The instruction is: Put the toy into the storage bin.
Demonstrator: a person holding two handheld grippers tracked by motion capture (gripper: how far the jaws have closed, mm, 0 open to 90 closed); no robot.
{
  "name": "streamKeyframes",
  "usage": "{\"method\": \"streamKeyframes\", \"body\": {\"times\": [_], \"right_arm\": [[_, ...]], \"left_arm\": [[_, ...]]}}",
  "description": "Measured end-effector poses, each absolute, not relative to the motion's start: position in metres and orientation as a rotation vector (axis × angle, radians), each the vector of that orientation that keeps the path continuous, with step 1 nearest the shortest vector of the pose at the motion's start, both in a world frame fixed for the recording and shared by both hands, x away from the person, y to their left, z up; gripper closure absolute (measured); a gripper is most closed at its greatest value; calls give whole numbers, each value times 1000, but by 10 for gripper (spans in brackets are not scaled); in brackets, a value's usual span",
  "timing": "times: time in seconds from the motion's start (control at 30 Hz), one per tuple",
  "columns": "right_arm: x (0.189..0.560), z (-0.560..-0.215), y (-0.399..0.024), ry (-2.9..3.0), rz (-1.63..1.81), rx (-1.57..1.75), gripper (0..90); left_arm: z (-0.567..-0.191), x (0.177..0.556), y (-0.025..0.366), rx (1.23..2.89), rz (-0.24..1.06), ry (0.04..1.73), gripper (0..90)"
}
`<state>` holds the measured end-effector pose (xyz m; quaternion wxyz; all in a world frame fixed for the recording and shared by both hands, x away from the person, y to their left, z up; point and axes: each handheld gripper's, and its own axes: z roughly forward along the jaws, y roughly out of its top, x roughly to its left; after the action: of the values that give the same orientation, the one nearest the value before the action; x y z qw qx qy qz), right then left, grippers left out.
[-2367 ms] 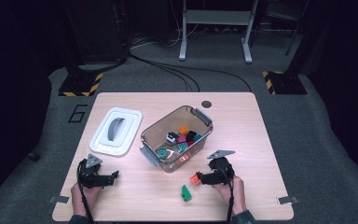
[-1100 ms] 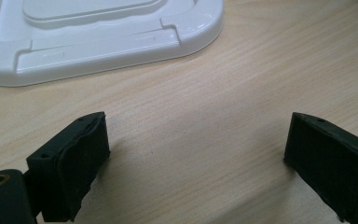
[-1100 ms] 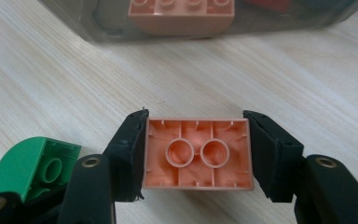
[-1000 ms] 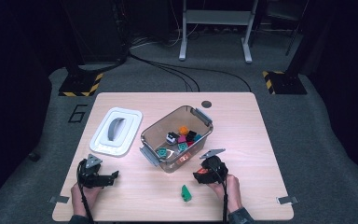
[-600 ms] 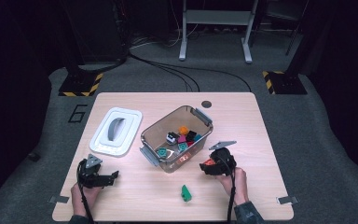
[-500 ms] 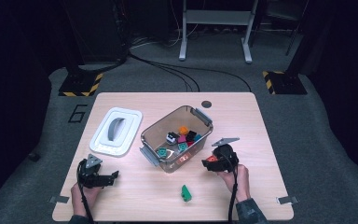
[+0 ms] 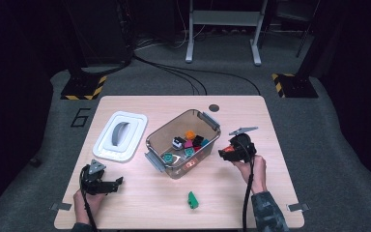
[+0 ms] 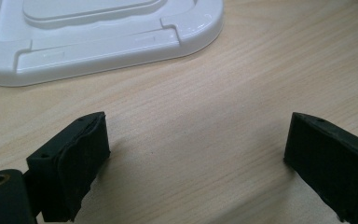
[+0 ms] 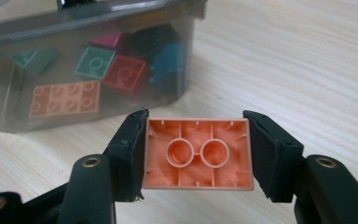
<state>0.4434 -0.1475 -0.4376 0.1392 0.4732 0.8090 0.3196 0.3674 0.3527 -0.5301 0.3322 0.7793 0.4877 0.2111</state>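
Observation:
My right gripper [image 9: 196, 154] is shut on an orange brick [image 9: 197, 154], hollow underside toward the camera. In the high view the right gripper [image 7: 225, 152] is lifted just right of the clear bin [image 7: 213, 133], which holds several coloured bricks [image 7: 188, 144]. The bin wall [image 9: 23, 79] stands close ahead in the right gripper view. A green brick [image 7: 192, 199] lies on the table in front of the bin. My left gripper [image 7: 116, 182] rests at the front left, jaws open with bare wood between them [image 8: 196, 154].
The bin's white lid [image 7: 121, 136] lies flat at the left; its edge [image 8: 121, 44] is just ahead of the left gripper. A dark round plug [image 7: 214, 108] sits near the table's far edge. The wooden table [image 7: 270, 145] has free room at the right.
The right gripper picked the orange brick up from the table in front of the bin, then carried it up and back toward the bin's right side. The left gripper stayed put.

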Motion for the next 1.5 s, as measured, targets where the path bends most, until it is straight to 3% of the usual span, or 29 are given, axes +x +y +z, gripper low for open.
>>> {"method": "streamKeyframes", "body": {"times": [0.53,0.93,1.5], "right_arm": [[474,-388,-161,2237,922,1372,427],[482,-352,-129,2243,978,1264,426],[483,-374,-80,2413,924,1141,425]], "left_arm": [[-530,367,353,2036,552,1274,65],[-530,367,353,2035,551,1274,66],[-530,367,353,2034,551,1275,66]]}}
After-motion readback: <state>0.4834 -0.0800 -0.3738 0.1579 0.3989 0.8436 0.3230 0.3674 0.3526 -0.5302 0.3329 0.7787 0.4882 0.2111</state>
